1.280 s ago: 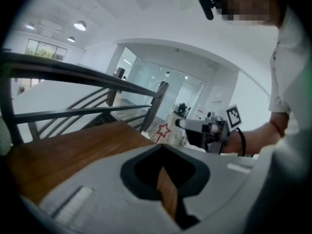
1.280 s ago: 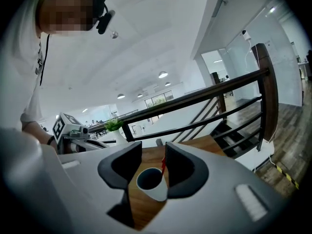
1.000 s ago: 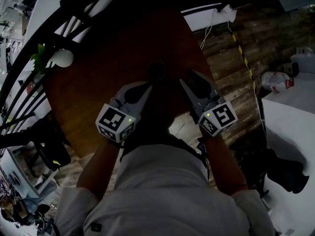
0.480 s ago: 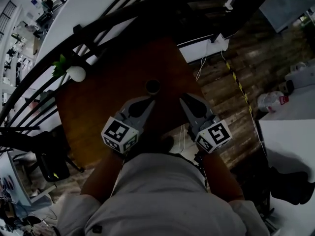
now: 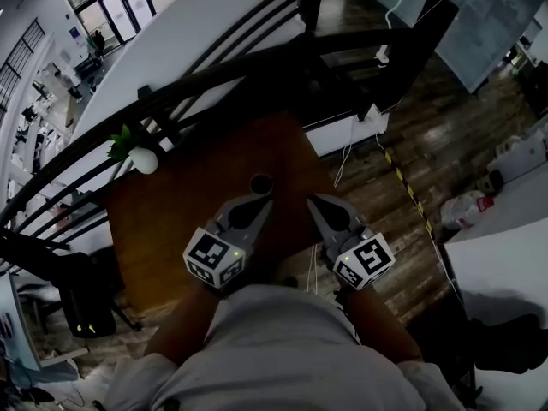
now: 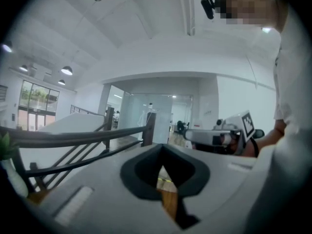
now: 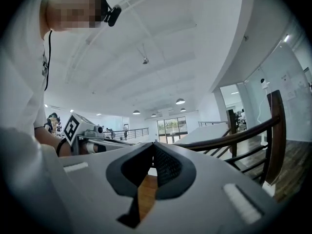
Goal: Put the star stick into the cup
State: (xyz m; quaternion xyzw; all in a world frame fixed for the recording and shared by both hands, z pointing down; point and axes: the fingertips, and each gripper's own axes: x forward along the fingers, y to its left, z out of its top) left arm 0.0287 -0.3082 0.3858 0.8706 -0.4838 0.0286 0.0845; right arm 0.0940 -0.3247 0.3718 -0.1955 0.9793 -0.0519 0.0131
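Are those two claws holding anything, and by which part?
Nothing is held. The left gripper and right gripper are shut empty; the right's jaws have just closed on nothing.

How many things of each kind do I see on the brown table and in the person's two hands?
cup: 1
white vase with green leaves: 1
grippers: 2 (left gripper, right gripper)
Total: 4

A brown wooden table stands against a dark curved railing. At its far left corner sits a round white vase holding green leaves. White cables trail over the plank floor, near a yellow-and-black striped line.
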